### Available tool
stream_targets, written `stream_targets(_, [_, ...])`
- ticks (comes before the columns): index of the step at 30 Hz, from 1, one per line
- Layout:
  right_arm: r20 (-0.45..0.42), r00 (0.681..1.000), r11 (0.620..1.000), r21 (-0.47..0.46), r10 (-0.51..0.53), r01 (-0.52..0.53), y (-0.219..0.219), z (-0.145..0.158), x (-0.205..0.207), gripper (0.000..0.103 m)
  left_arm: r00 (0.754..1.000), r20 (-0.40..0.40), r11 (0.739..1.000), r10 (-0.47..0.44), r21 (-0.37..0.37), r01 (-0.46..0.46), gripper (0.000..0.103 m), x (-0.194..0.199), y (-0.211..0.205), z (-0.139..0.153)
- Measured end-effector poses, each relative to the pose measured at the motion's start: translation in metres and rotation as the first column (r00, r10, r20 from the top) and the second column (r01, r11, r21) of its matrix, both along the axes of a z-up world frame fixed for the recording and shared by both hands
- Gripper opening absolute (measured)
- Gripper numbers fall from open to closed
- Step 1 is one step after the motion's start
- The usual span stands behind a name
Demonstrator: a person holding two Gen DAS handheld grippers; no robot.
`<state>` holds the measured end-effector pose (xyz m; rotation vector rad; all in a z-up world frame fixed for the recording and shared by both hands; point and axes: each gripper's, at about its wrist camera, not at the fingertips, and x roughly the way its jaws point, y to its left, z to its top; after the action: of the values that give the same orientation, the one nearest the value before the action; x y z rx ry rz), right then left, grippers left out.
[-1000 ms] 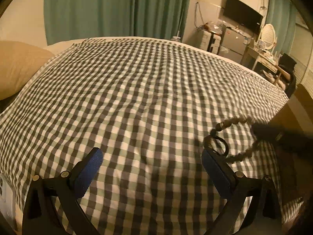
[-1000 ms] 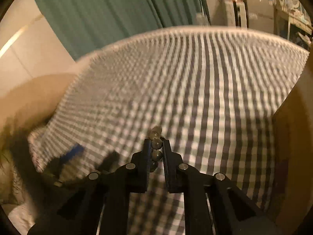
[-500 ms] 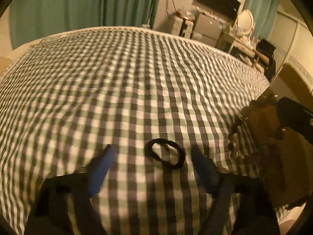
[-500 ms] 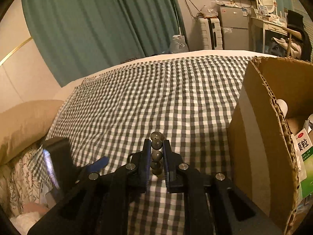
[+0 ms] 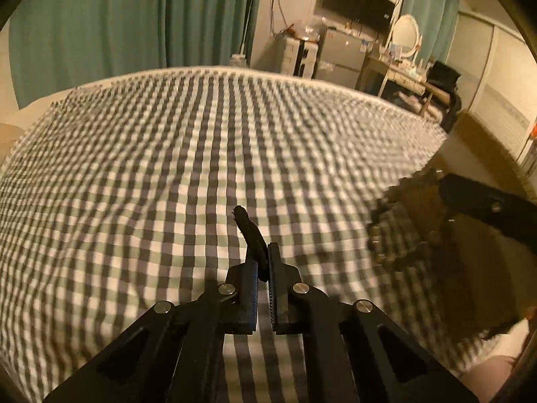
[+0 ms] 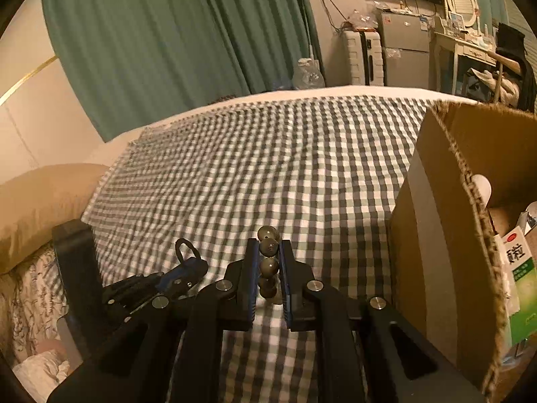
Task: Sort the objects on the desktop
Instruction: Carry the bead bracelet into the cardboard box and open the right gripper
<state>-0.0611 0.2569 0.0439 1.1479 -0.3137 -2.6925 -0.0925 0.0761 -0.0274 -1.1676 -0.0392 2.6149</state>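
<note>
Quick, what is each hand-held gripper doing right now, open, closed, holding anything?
Left hand-held gripper: closed on a black hair tie.
Right hand-held gripper: closed on a beaded bracelet.

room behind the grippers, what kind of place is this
Most likely a bedroom: the work surface is a bed under a checked cover with a pillow at its side, green curtains behind, and a dressing table with an oval mirror nearby.

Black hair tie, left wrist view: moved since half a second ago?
Yes. The black hair tie has left the checkered cloth where it lay flat and now stands pinched in the left gripper, lifted clear.
</note>
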Motion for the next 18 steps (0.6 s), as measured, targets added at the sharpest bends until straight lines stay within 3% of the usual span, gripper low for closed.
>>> stream_targets(8, [-0.095,0.995,1.000,-0.020,0.008,-0.010,0.001,0.054,0.045,0.011,0.995,-0.074,0.996,-0.067,0.046,0.071,0.005,0.052,0.006,0.075])
stream_targets(13, [-0.178,0.984,0.999,0.031,-0.027,0.033,0.027,0.098,0.075,0.011,0.974,-0.131,0.982,-0.184,0.027,0.189,0.005,0.085,0.053,0.127])
stream_targets(18, [-0.199,0.976,0.991,0.078,-0.089,0.106,0.067,0.120,0.084,0.011,0.952,-0.143,0.955,-0.272,0.080,0.285,0.005,0.093,0.114,0.160])
